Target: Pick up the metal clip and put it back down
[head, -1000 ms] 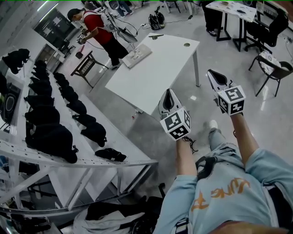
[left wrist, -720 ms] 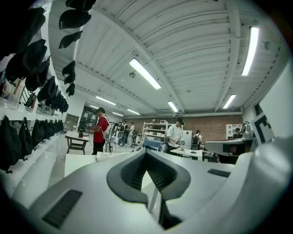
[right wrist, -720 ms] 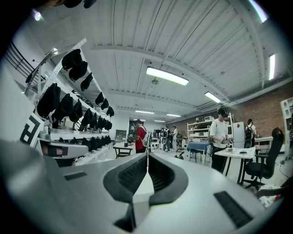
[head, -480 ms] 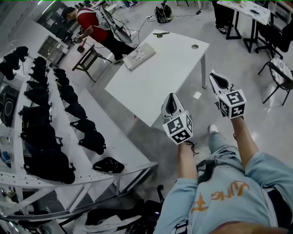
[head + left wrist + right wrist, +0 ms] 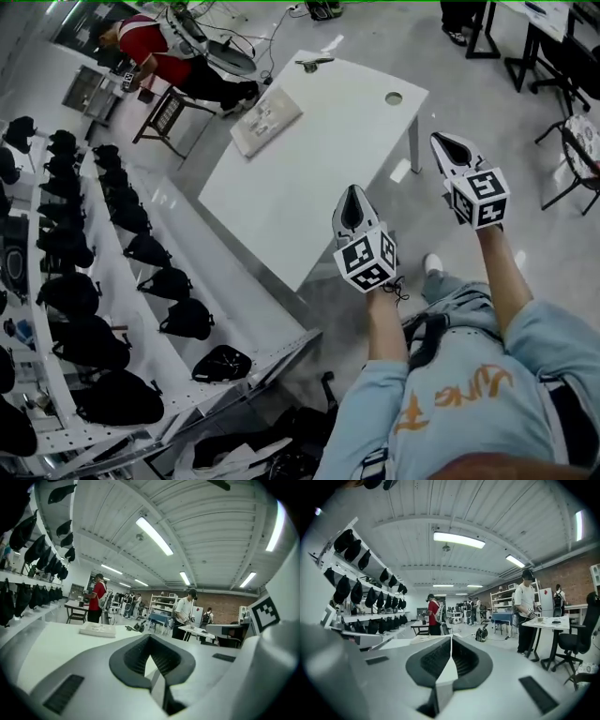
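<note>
The metal clip (image 5: 313,64) is a small dark piece lying at the far edge of the white table (image 5: 309,159). In the left gripper view the clip (image 5: 134,627) shows small beyond the jaws, near a flat white pad (image 5: 97,629). My left gripper (image 5: 352,194) hangs over the table's near right edge, its jaws closed with nothing between them. My right gripper (image 5: 450,142) is held over the floor to the right of the table, also shut and empty. Both grippers are far from the clip. The closed jaws fill the lower half of each gripper view (image 5: 150,639) (image 5: 451,638).
A white pad (image 5: 265,120) lies on the table's far left part and a round cable hole (image 5: 393,97) sits near its right corner. Racks with several black bags (image 5: 141,248) run along the left. A person in red (image 5: 141,47) stands behind; a chair (image 5: 577,141) is at the right.
The table has come closer and lower in the head view as I moved toward it. Both grippers stayed shut and kept about the same pose.
</note>
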